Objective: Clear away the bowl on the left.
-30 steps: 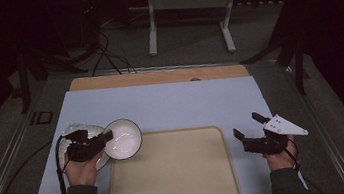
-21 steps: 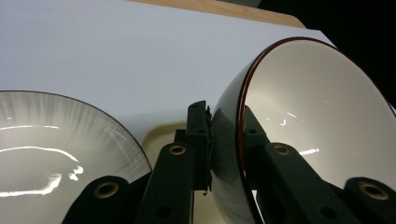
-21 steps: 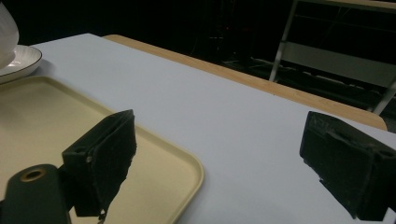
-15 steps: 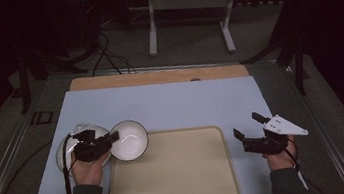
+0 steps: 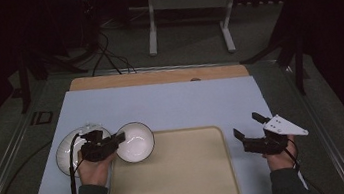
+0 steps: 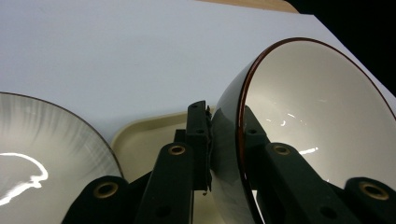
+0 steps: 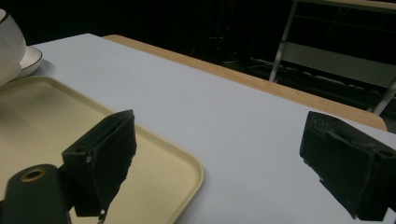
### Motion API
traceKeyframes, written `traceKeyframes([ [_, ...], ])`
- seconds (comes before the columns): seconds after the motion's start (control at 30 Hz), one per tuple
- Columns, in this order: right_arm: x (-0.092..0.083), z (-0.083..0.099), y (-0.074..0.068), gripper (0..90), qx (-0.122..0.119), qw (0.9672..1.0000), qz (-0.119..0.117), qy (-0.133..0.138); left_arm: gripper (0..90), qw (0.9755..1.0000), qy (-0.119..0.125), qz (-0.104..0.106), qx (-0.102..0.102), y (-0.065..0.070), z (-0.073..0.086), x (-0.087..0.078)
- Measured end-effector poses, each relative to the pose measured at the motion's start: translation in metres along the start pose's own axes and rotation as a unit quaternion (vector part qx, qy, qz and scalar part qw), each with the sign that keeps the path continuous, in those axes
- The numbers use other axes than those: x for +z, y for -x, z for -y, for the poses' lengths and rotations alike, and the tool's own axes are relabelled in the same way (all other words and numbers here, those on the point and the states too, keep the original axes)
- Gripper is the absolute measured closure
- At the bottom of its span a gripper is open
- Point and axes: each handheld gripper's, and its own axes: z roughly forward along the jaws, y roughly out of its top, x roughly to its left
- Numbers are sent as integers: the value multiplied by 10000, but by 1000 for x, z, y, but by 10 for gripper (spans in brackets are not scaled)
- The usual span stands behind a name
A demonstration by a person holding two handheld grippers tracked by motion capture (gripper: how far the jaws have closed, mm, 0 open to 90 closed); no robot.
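Tray (image 5: 170,178) sits at table's near edge, centre. Bowl (image 5: 135,141) over tray's far-left corner, w/ plate (image 5: 68,151) just left of it. Right gripper (image 5: 254,129) right of tray.

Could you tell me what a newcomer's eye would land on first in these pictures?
Probably the white bowl, lifted and tilted over the near-left table, its rim clamped by the left gripper. Beside it to the left lies a white plate, and to the right an empty beige tray. The right gripper hovers open past the tray's right edge.
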Motion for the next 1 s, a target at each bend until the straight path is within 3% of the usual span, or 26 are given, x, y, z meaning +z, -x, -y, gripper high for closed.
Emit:
traceKeyframes([
  [1.0, 0, 0, 0, 104, -5, 10000, 4, 3, 799, 9996, -192, 161, 140, 25, 6, 20],
])
